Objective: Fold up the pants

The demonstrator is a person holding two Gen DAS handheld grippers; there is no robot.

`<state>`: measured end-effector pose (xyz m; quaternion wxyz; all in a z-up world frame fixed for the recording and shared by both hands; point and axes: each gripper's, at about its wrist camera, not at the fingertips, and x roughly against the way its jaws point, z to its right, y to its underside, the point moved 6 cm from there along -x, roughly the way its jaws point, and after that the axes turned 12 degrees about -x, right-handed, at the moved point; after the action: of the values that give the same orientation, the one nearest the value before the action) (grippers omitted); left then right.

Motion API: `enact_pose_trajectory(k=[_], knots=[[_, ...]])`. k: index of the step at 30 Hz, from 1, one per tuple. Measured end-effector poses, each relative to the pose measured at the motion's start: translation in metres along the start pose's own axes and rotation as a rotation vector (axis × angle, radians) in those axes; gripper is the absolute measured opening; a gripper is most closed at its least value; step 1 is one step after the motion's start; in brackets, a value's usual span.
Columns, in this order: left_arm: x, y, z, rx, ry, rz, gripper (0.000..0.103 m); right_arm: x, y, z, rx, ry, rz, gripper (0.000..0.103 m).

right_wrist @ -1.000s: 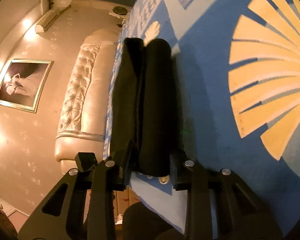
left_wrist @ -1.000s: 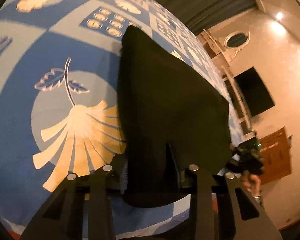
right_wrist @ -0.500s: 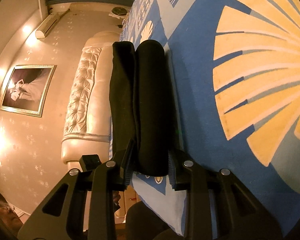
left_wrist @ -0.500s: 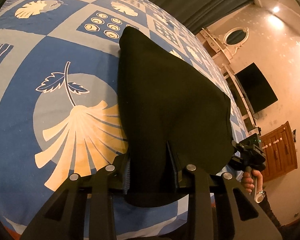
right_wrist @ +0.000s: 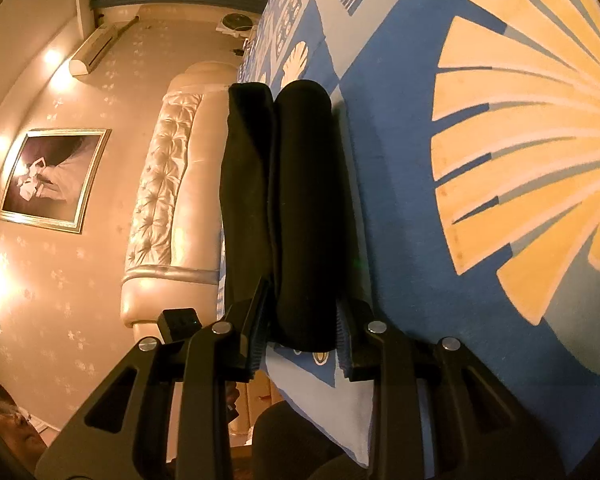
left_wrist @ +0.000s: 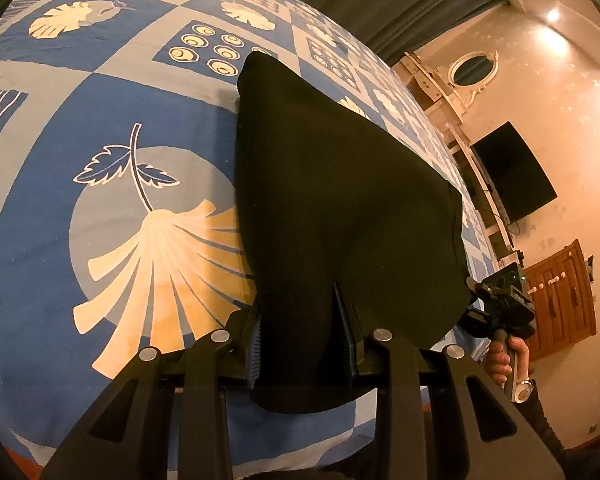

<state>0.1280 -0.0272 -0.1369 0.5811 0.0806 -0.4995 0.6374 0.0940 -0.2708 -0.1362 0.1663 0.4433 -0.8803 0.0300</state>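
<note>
My left claw is clamped on a thick bunch of the black fabric pants, pads squeezing the folded cloth at the near corner. From here the black panel rises out of my grip and tapers to a far corner that touches down on the blue-and-cream patterned bedspread, close to the big cream fan shape. Across to the right edge of the cloth, my right claw shows up in my other hand, pinching the opposite near corner. Compared with a second ago the view has tipped up a little and more bedspread shows beyond the pants, but the cloth hangs much the same, so I judge the fold is paused mid-carry, not yet laid down. From the right wrist, my right claw is closed on the doubled edge of the pants: two rolled layers side by side, long axis running straight away from me, alongside the bedspread, toward the padded cream headboard.
</note>
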Motion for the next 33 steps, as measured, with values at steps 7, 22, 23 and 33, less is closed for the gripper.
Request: enact_pose_trajectory(k=[7,22,23,33], knots=[[0.0,0.0,0.0,-0.01,0.009,0.0,0.032,0.0,-0.001,0.004,-0.007,-0.013,-0.002,0.028],[-0.001,0.003,-0.007,0.014,0.035,-0.011,0.033,0.001,0.004,0.007,-0.037,-0.054,0.004,0.028],[-0.002,0.004,-0.01,0.025,0.04,-0.01,0.035,0.0,0.005,0.006,-0.028,-0.048,0.001,0.028],[0.005,0.008,-0.008,0.057,0.039,0.038,0.082,0.011,0.008,0.002,-0.046,-0.022,-0.012,0.053]])
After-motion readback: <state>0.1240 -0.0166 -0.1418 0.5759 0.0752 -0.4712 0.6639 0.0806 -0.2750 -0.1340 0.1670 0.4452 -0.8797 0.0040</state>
